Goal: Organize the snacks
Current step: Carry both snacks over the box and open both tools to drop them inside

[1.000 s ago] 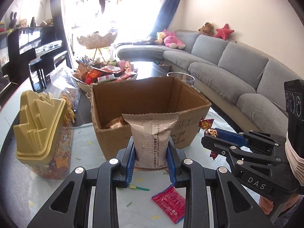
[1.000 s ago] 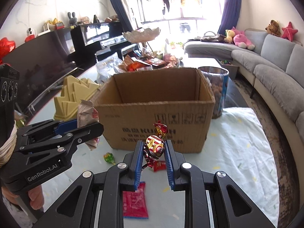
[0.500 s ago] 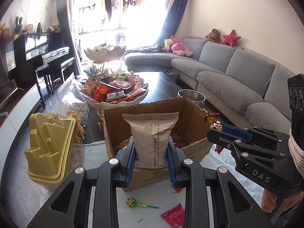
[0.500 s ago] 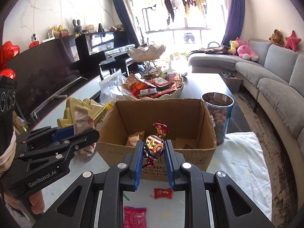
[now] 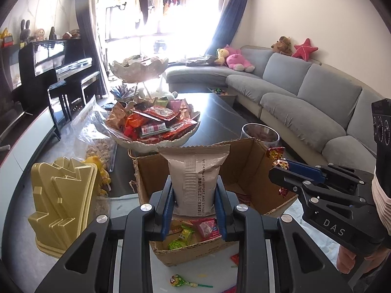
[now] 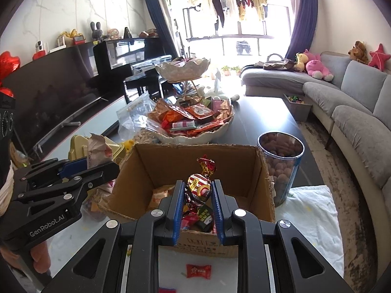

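My left gripper (image 5: pixel 194 193) is shut on a grey-beige snack packet (image 5: pixel 194 173) and holds it upright over the near left part of the open cardboard box (image 5: pixel 246 161). My right gripper (image 6: pixel 198 195) is shut on a red-and-gold foil-wrapped candy (image 6: pixel 199 186) above the near edge of the same box (image 6: pixel 265 183). Several wrapped snacks lie inside the box (image 5: pixel 193 232). Each gripper shows in the other's view: the right one (image 5: pixel 281 168) beside the box's right wall, the left one (image 6: pixel 102 168) at its left wall.
A white bowl heaped with snacks (image 6: pixel 195 119) stands behind the box, a clear jar of nuts (image 6: pixel 281 166) to its right, a gold lidded container (image 5: pixel 61 202) to its left. A lollipop (image 5: pixel 178 280) and a red candy (image 6: pixel 199 269) lie on the white cloth in front.
Both grippers have risen and moved forward with their loads, from in front of the box to above its opening. The inside of the box has come into view.
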The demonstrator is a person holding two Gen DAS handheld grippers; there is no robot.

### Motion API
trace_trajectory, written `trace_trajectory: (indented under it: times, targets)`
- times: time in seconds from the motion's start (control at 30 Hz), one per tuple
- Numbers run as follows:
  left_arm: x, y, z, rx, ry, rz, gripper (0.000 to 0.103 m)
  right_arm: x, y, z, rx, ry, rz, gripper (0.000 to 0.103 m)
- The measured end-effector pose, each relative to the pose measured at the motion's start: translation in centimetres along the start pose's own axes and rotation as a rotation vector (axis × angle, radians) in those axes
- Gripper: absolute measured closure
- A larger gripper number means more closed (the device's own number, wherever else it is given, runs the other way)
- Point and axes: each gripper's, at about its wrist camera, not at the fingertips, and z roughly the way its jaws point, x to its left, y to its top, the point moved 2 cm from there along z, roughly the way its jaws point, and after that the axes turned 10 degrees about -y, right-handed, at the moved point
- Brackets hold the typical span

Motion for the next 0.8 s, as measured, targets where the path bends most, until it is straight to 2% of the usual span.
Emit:
trace_trajectory:
  times: [0.17,0.23,0.27,0.3,0.33,0.37,0.4,0.47,0.57,0.8]
  targets:
    - [0.6,0.3,1.6,0.030,0.005,-0.014,0.070,-0.1,0.6,1.2,0.007,-0.009,-0.007,0.079]
    - [0.7,0.4,1.8,0.029,0.012,-0.016,0.062,0.0,0.7,1.7,0.012,-0.007,-0.013,0.079]
    - [0.7,0.3,1.8,0.029,0.020,-0.018,0.049,-0.1,0.7,1.8,0.013,-0.011,-0.007,0.078]
    - [0.7,0.2,1.7,0.027,0.033,-0.017,0.043,-0.1,0.7,1.9,0.013,-0.013,-0.001,0.071]
    - [0.7,0.1,1.5,0.025,0.044,-0.012,0.043,-0.2,0.6,2.0,0.019,-0.011,0.001,0.066]
    - [0.6,-0.1,1.3,0.023,0.058,-0.005,0.043,-0.2,0.6,2.0,0.020,-0.010,0.005,0.055]
    - [0.5,-0.2,1.0,0.021,0.071,-0.001,0.041,-0.3,0.5,1.9,0.015,-0.013,0.009,0.052]
    - [0.4,-0.6,0.3,0.011,0.086,-0.004,0.034,-0.2,0.3,1.5,0.000,-0.025,-0.001,0.052]
    - [0.2,-1.0,-0.9,0.004,0.112,-0.003,0.031,0.0,-0.1,0.8,-0.010,-0.024,-0.012,0.052]
    - [-0.3,-2.4,-3.8,-0.032,0.157,0.008,0.025,0.7,-1.1,-1.3,-0.042,-0.025,-0.031,0.040]
